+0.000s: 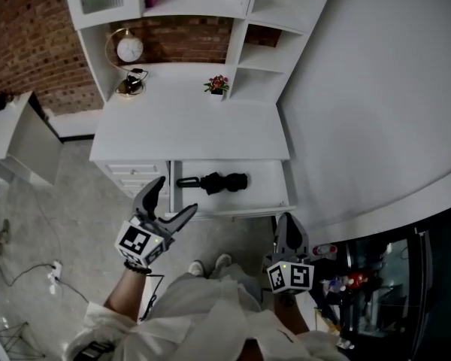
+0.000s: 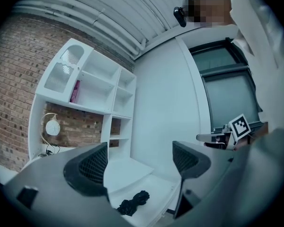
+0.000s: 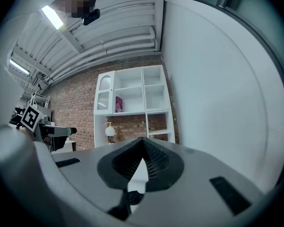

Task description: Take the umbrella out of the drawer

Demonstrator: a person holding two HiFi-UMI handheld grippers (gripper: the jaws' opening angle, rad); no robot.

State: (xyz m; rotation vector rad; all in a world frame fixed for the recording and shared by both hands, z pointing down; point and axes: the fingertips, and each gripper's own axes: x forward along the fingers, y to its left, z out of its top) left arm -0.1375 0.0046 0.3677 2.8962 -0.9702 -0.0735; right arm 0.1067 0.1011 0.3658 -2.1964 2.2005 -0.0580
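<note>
Left hand-held gripper (image 1: 177,194) gapes near umbrella (image 1: 214,181) lying crosswise, handle leftward.

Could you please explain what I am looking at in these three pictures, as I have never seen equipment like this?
There is no robot here: a person holds a two-jaw tool in each hand. The head view comes from a camera on the person's head, looking down. The two gripper views come from cameras riding on each tool, looking along its jaws. The left hand-held gripper has its jaws apart and holds nothing. The right hand-held gripper has its jaws together and is also empty. In front stands a white desk with its drawer open. Inside lies a folded black umbrella, untouched. At the back of the desk stand a round clock and a small flower pot.
</note>
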